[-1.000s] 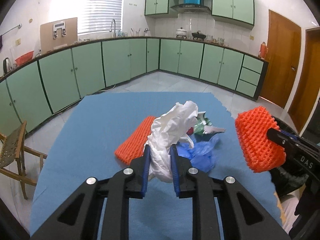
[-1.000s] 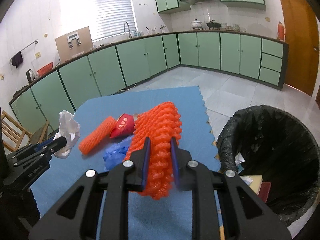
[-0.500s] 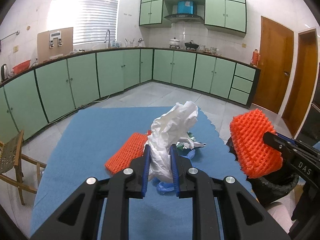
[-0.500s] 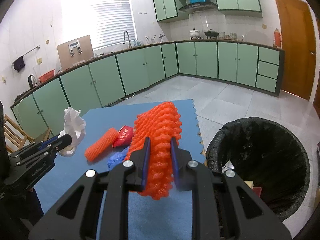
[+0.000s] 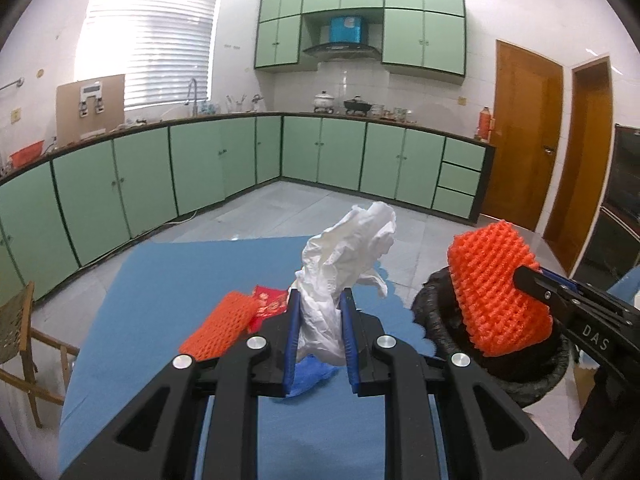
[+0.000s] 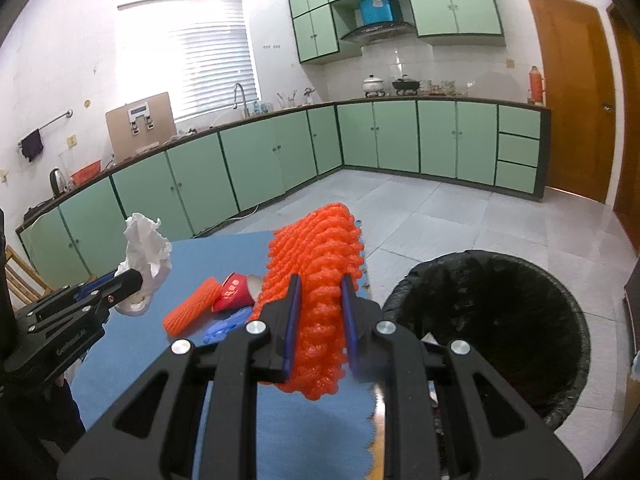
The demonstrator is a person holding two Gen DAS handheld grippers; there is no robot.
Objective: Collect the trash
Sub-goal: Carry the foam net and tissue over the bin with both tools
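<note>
My left gripper (image 5: pixel 320 328) is shut on a crumpled white tissue (image 5: pixel 344 256) and holds it above the blue mat (image 5: pixel 168 280). My right gripper (image 6: pixel 318 316) is shut on an orange foam net (image 6: pixel 316 264), held beside the black-lined trash bin (image 6: pixel 492 320). In the left wrist view the net (image 5: pixel 496 292) hangs over the bin (image 5: pixel 436 320). On the mat lie a second orange foam net (image 5: pixel 222 324), a red packet (image 5: pixel 270 304) and a blue glove (image 5: pixel 308 376).
Green cabinets (image 5: pixel 200 176) line the far walls. A wooden chair (image 5: pixel 16 336) stands left of the mat. Wooden doors (image 5: pixel 524 132) are at the right. Tiled floor (image 6: pixel 440 216) lies beyond the mat.
Both grippers have risen and swung right toward the bin with their loads. The orange net is now over the bin's rim in the left wrist view.
</note>
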